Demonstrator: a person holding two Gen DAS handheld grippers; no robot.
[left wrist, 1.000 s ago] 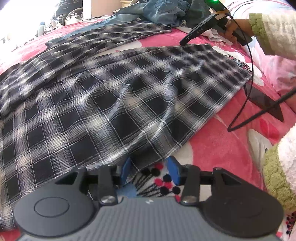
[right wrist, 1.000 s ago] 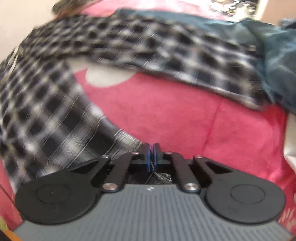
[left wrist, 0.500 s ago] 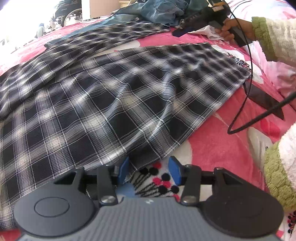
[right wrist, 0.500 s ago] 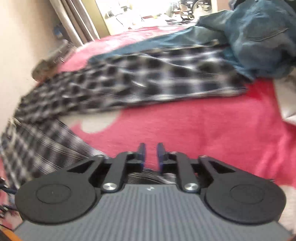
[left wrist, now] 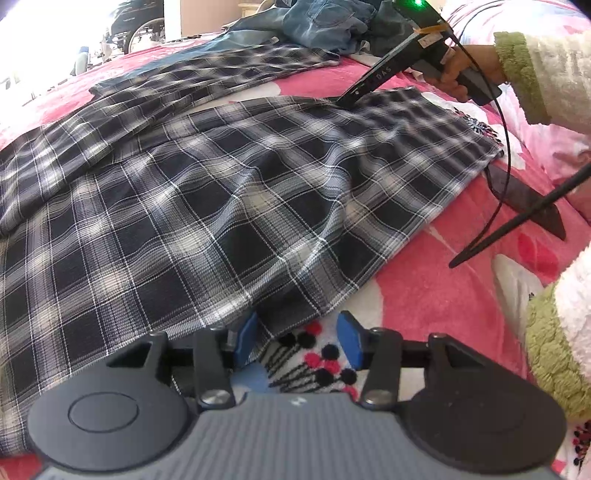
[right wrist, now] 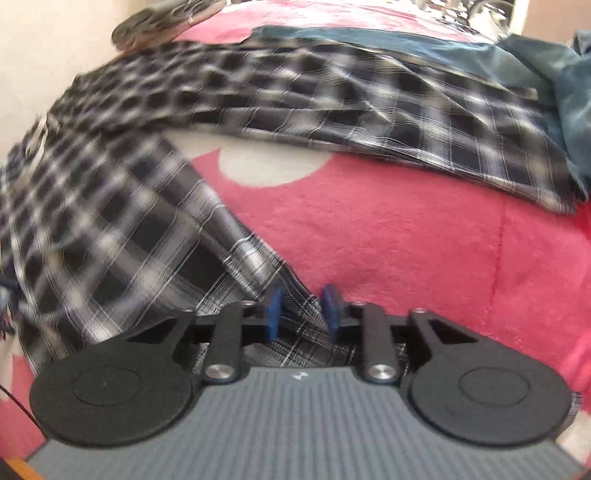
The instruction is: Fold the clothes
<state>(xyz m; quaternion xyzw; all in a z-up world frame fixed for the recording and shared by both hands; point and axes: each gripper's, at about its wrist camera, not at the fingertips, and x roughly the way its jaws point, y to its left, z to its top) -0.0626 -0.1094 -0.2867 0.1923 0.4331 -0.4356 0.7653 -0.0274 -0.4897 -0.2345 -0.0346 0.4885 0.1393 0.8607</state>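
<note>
A dark plaid garment (left wrist: 229,206) lies spread over a pink blanket (left wrist: 436,295), its near hem just in front of the left gripper (left wrist: 297,345). That gripper holds the same spot as a second ago: its blue pads stand apart, the left pad touching the hem, and between them only the blanket's dotted print shows, so it grips nothing. The change is on the other side. In the left wrist view the right gripper (left wrist: 349,99), held by a hand (left wrist: 458,70) in a white and green sleeve (left wrist: 532,70), has come down from near the jeans pile (left wrist: 321,18) to the far edge of the plaid cloth, its tip now touching that edge. In the right wrist view the right gripper (right wrist: 303,314), which a second ago was pinched tight and half a second ago was parted over bare blanket, now has a corner of the plaid garment (right wrist: 110,236) between its pads; the jaws are closing, and a gap still shows on each side of the cloth. A second plaid panel (right wrist: 369,110) lies farther back, beside the jeans.
</note>
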